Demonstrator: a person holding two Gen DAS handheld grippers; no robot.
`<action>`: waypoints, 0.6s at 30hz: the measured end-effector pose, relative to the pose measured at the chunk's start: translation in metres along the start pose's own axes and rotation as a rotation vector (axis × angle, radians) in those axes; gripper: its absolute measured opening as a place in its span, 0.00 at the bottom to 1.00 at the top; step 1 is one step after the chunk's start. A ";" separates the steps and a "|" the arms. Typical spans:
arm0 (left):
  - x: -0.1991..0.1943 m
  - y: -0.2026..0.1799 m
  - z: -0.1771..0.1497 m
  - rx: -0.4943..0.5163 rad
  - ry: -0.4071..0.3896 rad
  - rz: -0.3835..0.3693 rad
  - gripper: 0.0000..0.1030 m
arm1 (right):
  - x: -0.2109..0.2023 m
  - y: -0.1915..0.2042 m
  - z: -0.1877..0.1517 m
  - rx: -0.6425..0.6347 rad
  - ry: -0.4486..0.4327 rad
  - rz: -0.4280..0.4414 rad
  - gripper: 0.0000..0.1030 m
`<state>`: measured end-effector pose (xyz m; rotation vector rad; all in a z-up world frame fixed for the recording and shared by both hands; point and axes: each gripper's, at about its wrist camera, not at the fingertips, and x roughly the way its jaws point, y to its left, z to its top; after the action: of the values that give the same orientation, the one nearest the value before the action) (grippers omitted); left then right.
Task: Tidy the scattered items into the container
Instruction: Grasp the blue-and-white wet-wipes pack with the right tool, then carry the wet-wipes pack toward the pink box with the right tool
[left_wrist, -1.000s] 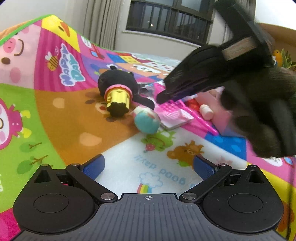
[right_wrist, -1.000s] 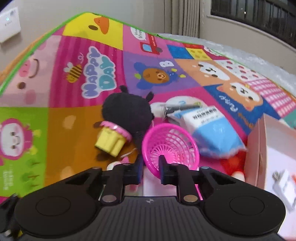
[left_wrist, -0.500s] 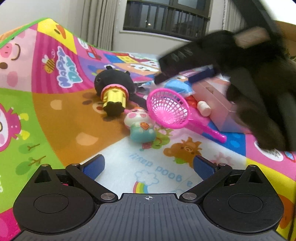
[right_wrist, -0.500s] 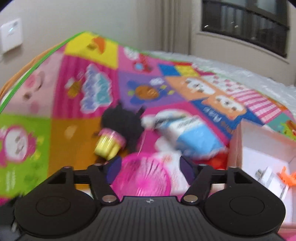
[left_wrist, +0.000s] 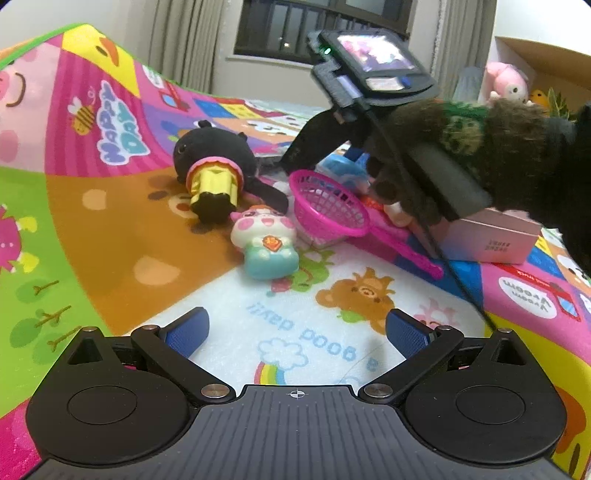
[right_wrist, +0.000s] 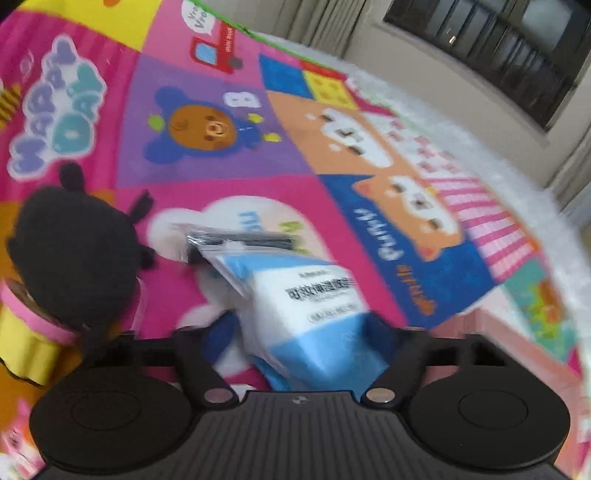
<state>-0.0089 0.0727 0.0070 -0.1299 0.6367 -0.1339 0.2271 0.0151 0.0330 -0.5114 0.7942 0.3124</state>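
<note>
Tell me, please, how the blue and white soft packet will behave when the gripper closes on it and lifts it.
The blue and white packet looks like a soft plastic pouch, so it will probably squash and sag. Its glossy film may slip. It seems light. The right gripper straddles it, jaws just closing.

The left tool (left_wrist: 295, 328) is seen as a matte black body with a ribbed centre plate marked by a small crosshair, two round discs at its sides, silver screws at the linkage arms, and blue textured pads (left_wrist: 186, 330). The right tool (right_wrist: 301, 332) is built the same, though blurred. From the left wrist view, a small lit screen, a green light and a thin black cable are carried on its housing, and the right hand (left_wrist: 461, 162) is covered by a dark fuzzy glove with a green patch.
</note>
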 end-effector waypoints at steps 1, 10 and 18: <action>0.000 0.000 0.000 0.003 -0.001 0.002 1.00 | -0.008 -0.001 -0.002 0.002 -0.009 0.014 0.61; 0.001 -0.007 -0.004 0.036 -0.010 0.030 1.00 | -0.160 -0.048 -0.071 0.173 -0.191 0.238 0.61; 0.003 -0.028 -0.008 0.133 -0.024 0.140 1.00 | -0.217 -0.087 -0.216 0.214 -0.201 0.073 0.61</action>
<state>-0.0138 0.0439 0.0033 0.0417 0.6089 -0.0393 -0.0067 -0.1921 0.0944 -0.2460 0.6425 0.3360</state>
